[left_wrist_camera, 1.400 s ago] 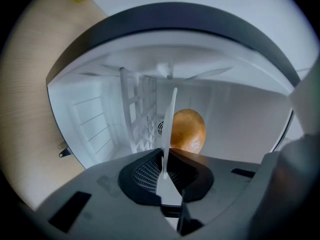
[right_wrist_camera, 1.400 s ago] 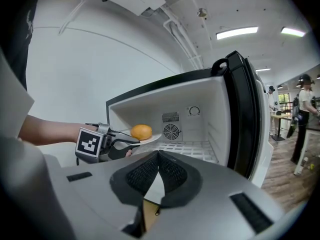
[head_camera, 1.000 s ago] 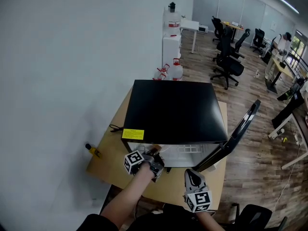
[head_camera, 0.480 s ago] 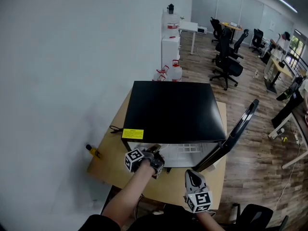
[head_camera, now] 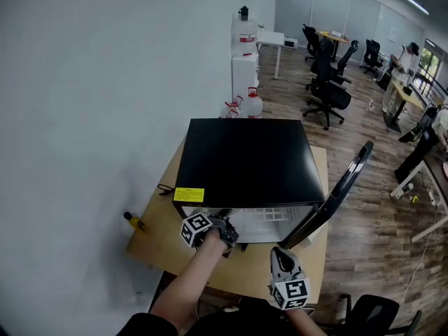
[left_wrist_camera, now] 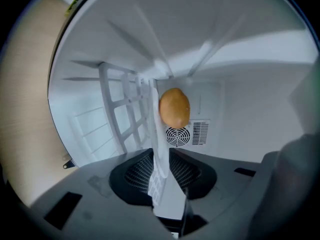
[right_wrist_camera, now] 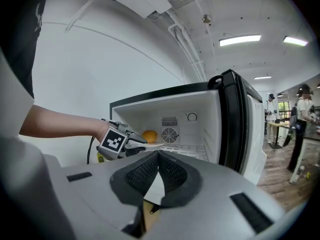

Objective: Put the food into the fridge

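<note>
The black fridge stands on a wooden table with its door swung open to the right. My left gripper reaches into the white interior. A white plate has its rim between the jaws, which are opening. On the plate lies a round orange-brown food, also visible from the right gripper view as the food on the plate at the left gripper. My right gripper hangs back in front of the fridge, shut and empty.
A wire shelf and a round fan vent sit inside the fridge. A yellow object lies at the table's left edge. Water jugs and office chairs stand behind; a person is far right.
Almost nothing: my left gripper stays at the fridge's mouth and the right gripper keeps its place.
</note>
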Available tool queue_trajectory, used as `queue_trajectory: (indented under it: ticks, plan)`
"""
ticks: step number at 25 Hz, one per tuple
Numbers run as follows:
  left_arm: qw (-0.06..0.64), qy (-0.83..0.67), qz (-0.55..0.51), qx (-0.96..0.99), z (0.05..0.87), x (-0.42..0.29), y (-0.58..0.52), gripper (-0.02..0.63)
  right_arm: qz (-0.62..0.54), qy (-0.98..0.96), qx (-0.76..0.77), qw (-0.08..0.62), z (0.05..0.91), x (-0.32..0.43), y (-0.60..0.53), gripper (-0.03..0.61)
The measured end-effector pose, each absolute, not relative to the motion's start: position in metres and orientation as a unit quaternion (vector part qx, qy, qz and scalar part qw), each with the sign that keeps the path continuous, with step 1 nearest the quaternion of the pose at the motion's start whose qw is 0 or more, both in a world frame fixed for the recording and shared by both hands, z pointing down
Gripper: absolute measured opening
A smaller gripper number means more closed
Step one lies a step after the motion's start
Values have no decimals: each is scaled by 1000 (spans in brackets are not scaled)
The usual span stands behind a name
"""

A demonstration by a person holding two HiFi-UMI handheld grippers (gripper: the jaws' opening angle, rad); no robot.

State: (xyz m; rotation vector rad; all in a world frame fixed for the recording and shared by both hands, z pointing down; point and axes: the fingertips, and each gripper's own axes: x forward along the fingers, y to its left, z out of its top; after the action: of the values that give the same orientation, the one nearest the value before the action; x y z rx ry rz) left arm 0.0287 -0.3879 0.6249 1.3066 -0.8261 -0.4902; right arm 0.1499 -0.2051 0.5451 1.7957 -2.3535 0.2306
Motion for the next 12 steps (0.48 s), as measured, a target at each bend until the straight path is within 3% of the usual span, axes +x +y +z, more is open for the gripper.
queue_trajectory:
  ticks: [3,7,12]
  plan:
    - [661,-395,-193,608,622,30,-389,132,66,-792,601,90,542,149,-202,60]
    - [618,-437,-147,637,620,31,-387,148,63,-794,598,89,541,148,-200,60]
    - [547,-462,-83,693,613,33,-382,221,66,-788,606,87,540,152,-195,60]
